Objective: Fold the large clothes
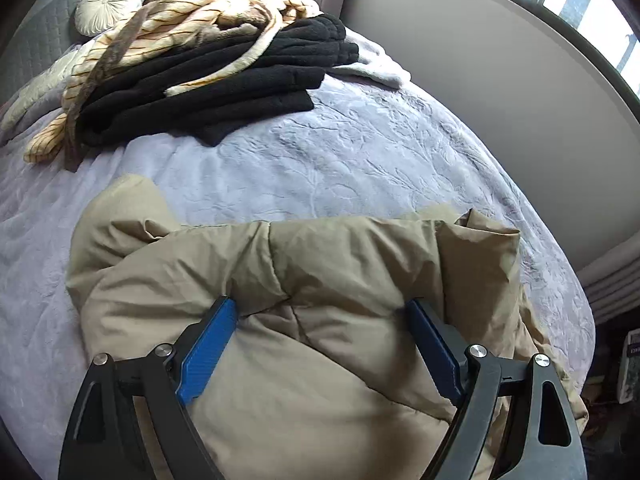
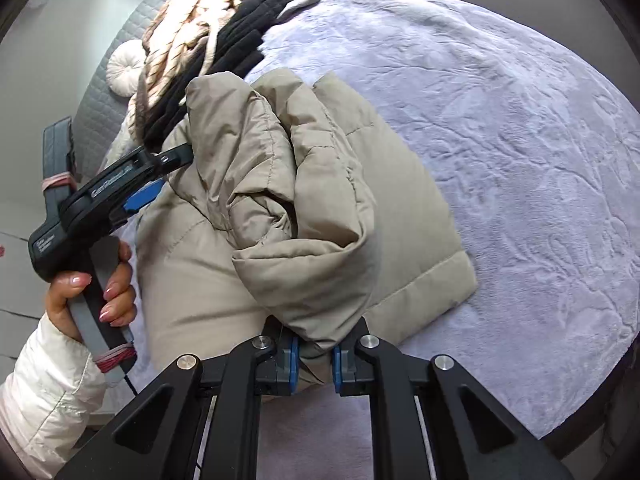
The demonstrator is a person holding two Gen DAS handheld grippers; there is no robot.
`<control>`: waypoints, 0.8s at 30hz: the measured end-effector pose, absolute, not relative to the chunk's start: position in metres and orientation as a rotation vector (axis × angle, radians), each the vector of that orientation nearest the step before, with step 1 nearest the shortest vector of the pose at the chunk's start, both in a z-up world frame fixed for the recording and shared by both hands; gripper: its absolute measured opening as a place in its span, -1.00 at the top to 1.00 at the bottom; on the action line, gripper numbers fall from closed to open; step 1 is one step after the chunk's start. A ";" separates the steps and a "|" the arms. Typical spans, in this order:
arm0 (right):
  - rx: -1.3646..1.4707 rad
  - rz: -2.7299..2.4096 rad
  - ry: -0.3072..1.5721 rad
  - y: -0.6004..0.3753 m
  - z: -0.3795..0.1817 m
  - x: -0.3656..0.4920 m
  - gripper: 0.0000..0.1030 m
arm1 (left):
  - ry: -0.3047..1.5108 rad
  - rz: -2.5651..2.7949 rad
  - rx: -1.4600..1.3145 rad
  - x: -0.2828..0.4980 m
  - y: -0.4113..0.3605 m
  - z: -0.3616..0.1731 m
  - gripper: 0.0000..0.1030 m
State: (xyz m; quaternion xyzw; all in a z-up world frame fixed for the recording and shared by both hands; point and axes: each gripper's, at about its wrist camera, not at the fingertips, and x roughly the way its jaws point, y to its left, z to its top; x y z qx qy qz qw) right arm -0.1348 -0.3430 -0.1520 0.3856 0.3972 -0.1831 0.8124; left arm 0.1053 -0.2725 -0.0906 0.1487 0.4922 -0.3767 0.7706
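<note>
Mid-fold: right gripper (image 2: 314, 360) is clamping a sleeve of the jacket (image 2: 400, 200), dragging toward 6 o'clock; left gripper (image 1: 320, 320) is straddling padding, jaws apart. Body is lying unfolded.

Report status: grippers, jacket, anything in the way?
Right hand-held gripper shut on beige puffer jacket. Left hand-held gripper open over jacket. Folded black clothes beyond, clear.
</note>
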 end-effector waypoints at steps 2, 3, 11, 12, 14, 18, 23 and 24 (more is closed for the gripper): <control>0.855 -0.411 0.852 -0.357 -0.157 -0.139 0.74 | 1.080 -0.824 0.346 0.106 -0.297 -0.103 -0.69; 0.882 -0.414 0.855 -0.365 -0.158 -0.143 0.73 | 1.082 -0.823 0.361 0.104 -0.308 -0.103 -0.69; 0.727 -0.489 0.740 -0.393 -0.089 -0.168 0.47 | 1.108 -0.786 0.370 0.108 -0.326 -0.122 -0.69; 0.717 -0.453 0.735 -0.396 -0.083 -0.161 0.47 | 1.108 -0.783 0.374 0.107 -0.326 -0.123 -0.69; 0.682 -0.382 0.755 -0.398 -0.078 -0.139 0.47 | 1.107 -0.775 0.380 0.106 -0.327 -0.125 -0.69; 0.588 -0.293 0.869 -0.389 -0.100 -0.086 0.50 | 1.108 -0.761 0.395 0.106 -0.327 -0.125 -0.69; 0.575 -0.349 0.996 -0.398 -0.147 -0.071 0.50 | 1.127 -0.749 0.379 0.108 -0.324 -0.119 -0.69; 0.593 -0.347 0.997 -0.400 -0.151 -0.071 0.50 | 1.130 -0.746 0.380 0.108 -0.323 -0.117 -0.69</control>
